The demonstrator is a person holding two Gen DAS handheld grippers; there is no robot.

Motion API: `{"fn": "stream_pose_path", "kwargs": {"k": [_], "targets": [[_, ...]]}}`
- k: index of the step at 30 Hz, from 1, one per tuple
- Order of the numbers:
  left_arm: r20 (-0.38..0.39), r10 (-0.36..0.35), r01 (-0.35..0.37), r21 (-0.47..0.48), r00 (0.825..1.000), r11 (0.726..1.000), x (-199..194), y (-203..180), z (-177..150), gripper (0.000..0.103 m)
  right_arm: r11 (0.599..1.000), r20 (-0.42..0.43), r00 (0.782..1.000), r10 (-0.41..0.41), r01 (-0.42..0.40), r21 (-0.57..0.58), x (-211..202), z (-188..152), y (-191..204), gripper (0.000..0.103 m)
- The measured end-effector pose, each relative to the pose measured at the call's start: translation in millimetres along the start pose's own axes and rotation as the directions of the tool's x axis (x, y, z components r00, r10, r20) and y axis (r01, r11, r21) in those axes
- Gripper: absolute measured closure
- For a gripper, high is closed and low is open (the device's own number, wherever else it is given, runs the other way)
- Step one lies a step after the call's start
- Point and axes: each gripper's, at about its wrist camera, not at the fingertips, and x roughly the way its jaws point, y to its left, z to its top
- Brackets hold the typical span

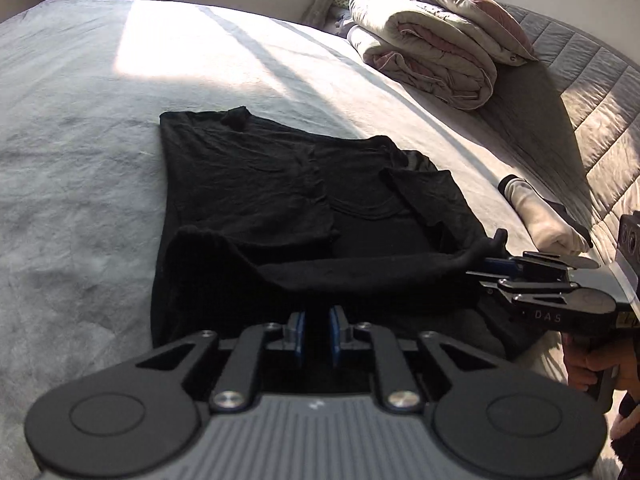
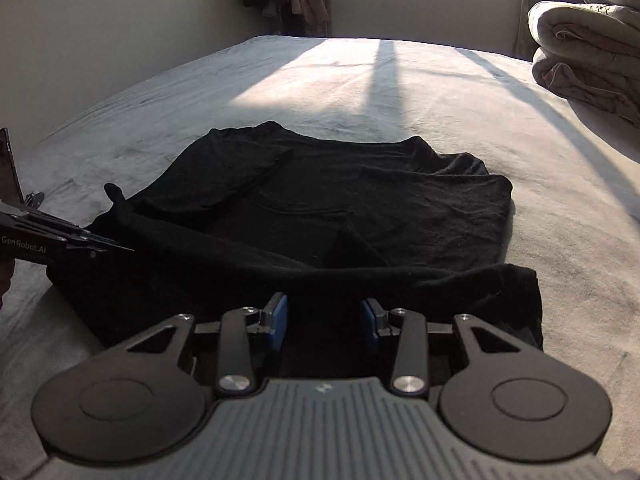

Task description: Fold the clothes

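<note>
A black T-shirt (image 1: 280,200) lies on the bed with both sleeves folded in over its body; it also shows in the right wrist view (image 2: 340,208). Its near hem is lifted into a raised fold. My left gripper (image 1: 317,334) is shut on that hem at one end. My right gripper (image 2: 324,320) holds the hem at the other end, with the cloth bunched between its blue pads (image 2: 278,320). The right gripper shows from the side in the left wrist view (image 1: 492,270), pinching the hem. The left gripper shows at the left edge of the right wrist view (image 2: 116,246).
The grey bed sheet (image 1: 80,160) spreads all around the shirt, with a sunlit patch beyond it. A folded quilt (image 1: 428,60) and a pillow (image 1: 468,8) are stacked at the head end. A white sock (image 1: 540,220) lies by the quilted headboard (image 1: 600,92).
</note>
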Motion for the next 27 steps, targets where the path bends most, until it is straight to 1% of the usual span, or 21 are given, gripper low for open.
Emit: {"fn": "stream_pose_path", "kwargs": {"k": [2,3,4,5,6,7,9,12,14,16,17,19,21,22,24,26,27], "targets": [[0.034,0.048,-0.048,0.000,0.998,0.999,0,0,9,0.086,0.999,0.026,0.999,-0.038,0.037,0.022,0,11,-2,0.061],[0.057,0.100,-0.099,-0.010,0.993,0.995,-1,2,14,0.081,0.997,0.039,0.997,-0.063,0.062,0.037,0,16,-5,0.061],[0.080,0.165,-0.163,-0.028,0.983,0.986,-2,6,18,0.076,0.995,0.047,0.995,-0.093,0.090,0.053,1,20,-9,0.061],[0.102,0.229,-0.225,-0.047,0.968,0.973,-2,9,22,0.075,0.992,0.052,0.993,-0.110,0.106,0.071,-1,22,-14,0.061],[0.106,0.280,-0.274,-0.068,0.954,0.959,-5,13,25,0.074,0.990,0.052,0.992,-0.111,0.106,0.090,-5,23,-20,0.061],[0.088,0.312,-0.305,-0.087,0.946,0.948,-8,18,25,0.073,0.988,0.053,0.992,-0.113,0.106,0.110,-9,23,-26,0.061],[0.036,0.321,-0.315,-0.122,0.946,0.941,-14,29,23,0.071,0.983,0.048,0.992,-0.113,0.105,0.150,-18,23,-39,0.061],[-0.036,0.289,-0.291,-0.180,0.957,0.940,-29,40,14,0.067,0.968,-0.007,0.995,-0.098,0.097,0.233,-38,14,-59,0.057],[-0.090,0.267,-0.282,-0.249,0.959,0.927,-43,46,8,0.063,0.949,-0.052,0.995,-0.081,0.093,0.300,-53,7,-72,0.056],[-0.120,0.216,-0.245,-0.338,0.969,0.909,-60,51,1,0.060,0.917,-0.082,0.995,-0.060,0.087,0.389,-71,-3,-87,0.055],[-0.121,0.177,-0.211,-0.382,0.977,0.900,-68,53,-4,0.058,0.895,-0.085,0.995,-0.045,0.078,0.439,-81,-8,-93,0.054],[-0.118,0.107,-0.150,-0.448,0.987,0.882,-83,54,-16,0.050,0.841,-0.084,0.997,-0.002,0.047,0.539,-99,-22,-104,0.051],[-0.120,0.056,-0.109,-0.495,0.991,0.862,-93,53,-28,0.049,0.776,-0.082,0.995,0.061,0.005,0.631,-114,-39,-111,0.050],[-0.129,0.034,-0.097,-0.521,0.991,0.848,-94,53,-36,0.048,0.744,-0.079,0.993,0.085,-0.011,0.668,-119,-48,-112,0.050],[-0.155,-0.007,-0.084,-0.574,0.988,0.814,-93,52,-53,0.048,0.679,-0.066,0.988,0.136,-0.045,0.732,-121,-64,-111,0.050],[-0.135,-0.020,-0.066,-0.606,0.991,0.793,-85,51,-66,0.048,0.641,-0.042,0.984,0.175,-0.081,0.764,-115,-77,-105,0.050],[-0.120,-0.023,-0.056,-0.619,0.993,0.783,-81,50,-73,0.048,0.627,-0.029,0.983,0.181,-0.093,0.773,-111,-83,-101,0.050]]}}
